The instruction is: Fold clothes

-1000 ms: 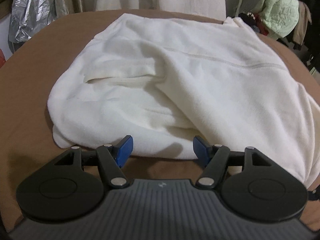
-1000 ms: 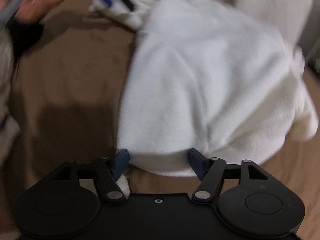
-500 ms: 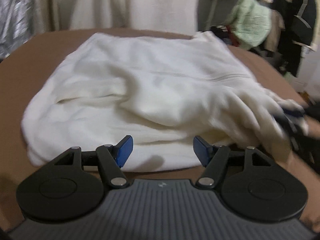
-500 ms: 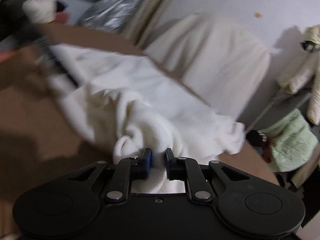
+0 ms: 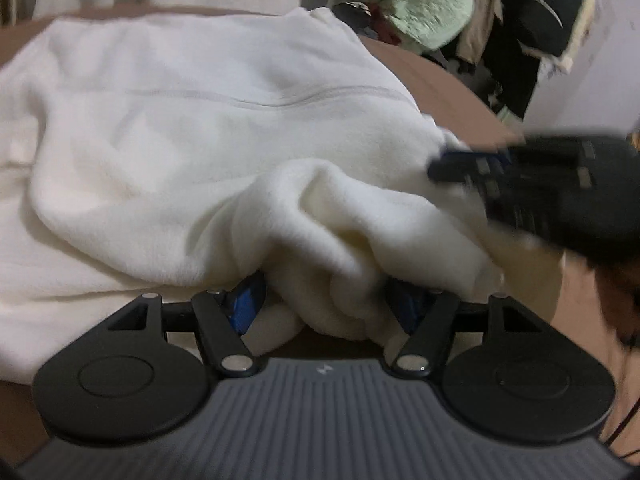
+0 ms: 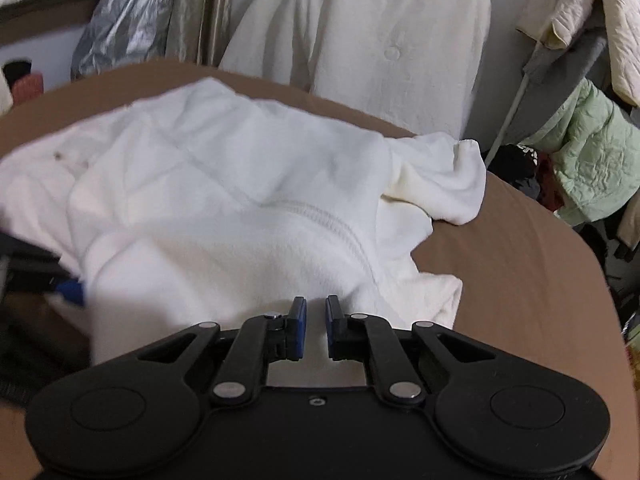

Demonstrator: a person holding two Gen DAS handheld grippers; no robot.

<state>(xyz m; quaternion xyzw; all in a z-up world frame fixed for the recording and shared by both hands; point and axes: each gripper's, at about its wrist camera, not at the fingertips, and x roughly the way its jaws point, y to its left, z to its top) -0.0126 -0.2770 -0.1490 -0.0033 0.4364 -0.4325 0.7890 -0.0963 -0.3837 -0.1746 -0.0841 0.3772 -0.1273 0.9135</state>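
Observation:
A white fleece garment lies spread on the brown table. My left gripper is open, its blue pads on either side of a bunched fold at the garment's near edge. My right gripper is shut on the near edge of the same garment, with fleece pinched between its pads. It also shows blurred in the left wrist view, at the garment's right edge. The left gripper shows blurred at the left in the right wrist view. A sleeve lies toward the far right.
Brown table runs to a rounded edge on the right. Behind it hang a cream coat, a silver cover and a pale green quilted jacket. Dark clothes hang at the right.
My left gripper moved forward and right, so a fold of the garment now sits between its open pads. My right gripper closed on the garment's edge and swung round to face the back wall.

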